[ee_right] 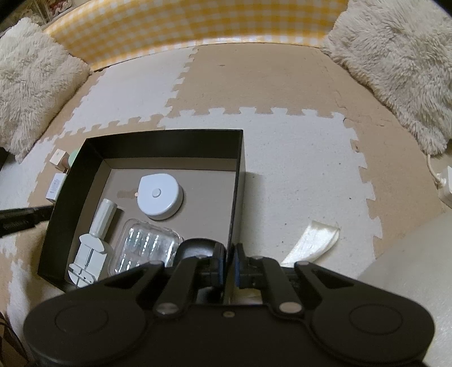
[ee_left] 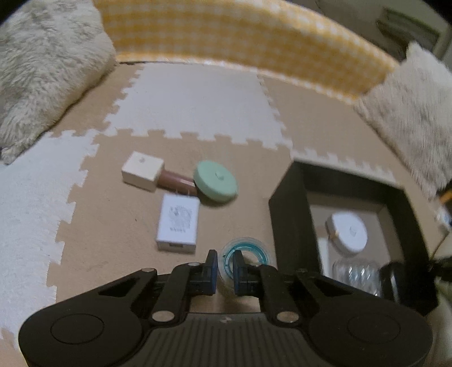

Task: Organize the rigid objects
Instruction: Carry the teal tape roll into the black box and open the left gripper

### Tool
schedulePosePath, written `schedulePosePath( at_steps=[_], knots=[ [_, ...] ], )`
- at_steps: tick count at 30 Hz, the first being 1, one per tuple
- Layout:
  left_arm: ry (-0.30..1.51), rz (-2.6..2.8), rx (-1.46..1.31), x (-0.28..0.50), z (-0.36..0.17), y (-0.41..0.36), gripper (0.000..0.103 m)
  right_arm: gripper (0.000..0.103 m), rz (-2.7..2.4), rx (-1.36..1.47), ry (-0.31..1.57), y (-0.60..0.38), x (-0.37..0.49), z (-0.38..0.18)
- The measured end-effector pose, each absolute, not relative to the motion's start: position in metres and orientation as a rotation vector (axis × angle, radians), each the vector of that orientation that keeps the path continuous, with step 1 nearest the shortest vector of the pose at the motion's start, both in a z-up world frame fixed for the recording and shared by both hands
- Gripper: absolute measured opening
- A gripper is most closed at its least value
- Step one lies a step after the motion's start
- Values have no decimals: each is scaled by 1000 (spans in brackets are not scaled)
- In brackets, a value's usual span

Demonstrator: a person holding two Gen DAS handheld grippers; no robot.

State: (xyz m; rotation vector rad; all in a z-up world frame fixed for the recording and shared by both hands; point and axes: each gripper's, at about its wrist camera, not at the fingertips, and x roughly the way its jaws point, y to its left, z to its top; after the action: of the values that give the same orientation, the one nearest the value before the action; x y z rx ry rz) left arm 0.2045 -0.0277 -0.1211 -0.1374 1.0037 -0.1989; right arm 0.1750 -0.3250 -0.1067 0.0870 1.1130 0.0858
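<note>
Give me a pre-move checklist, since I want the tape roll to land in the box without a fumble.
1. Left gripper closed on the tape roll: ok, fingers straddle its near rim.
2. Right gripper steadying the black box: ok, clamped on its wall.
3. Landing room in the box: ok, bare floor beyond the white round case.
4. Roll lifted off the mat: cannot tell.
5. White charger out of the lift path: ok, it lies apart, to the left.

Beige-and-white puzzle-mat floor [ee_right: 282, 158], yellow gingham wall [ee_right: 197, 22], shaggy cushions [ee_right: 395, 56].
</note>
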Motion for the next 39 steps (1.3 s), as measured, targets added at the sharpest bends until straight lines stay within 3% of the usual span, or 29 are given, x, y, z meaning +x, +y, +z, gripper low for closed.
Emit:
schedulePosePath(
  at_steps=[11, 30, 32, 34, 39],
  knots=[
    [874, -284, -221, 207, -80, -38, 12, 8, 84, 90, 1115, -326, 175, -107],
    [836, -364, -100, 231, -90, -91, 14, 8, 85, 79, 1119, -324, 174, -107],
    [842, -362, -111, 231, -89, -90, 18, 8, 85, 78, 1119, -323, 175, -107],
    [849, -348, -98, 231, -88, -89, 33, 8, 86, 79, 1120, -324, 175, -107],
    [883, -341, -93, 230, -89, -86, 34, 8, 86, 78, 1119, -324, 175, -107]
  ],
)
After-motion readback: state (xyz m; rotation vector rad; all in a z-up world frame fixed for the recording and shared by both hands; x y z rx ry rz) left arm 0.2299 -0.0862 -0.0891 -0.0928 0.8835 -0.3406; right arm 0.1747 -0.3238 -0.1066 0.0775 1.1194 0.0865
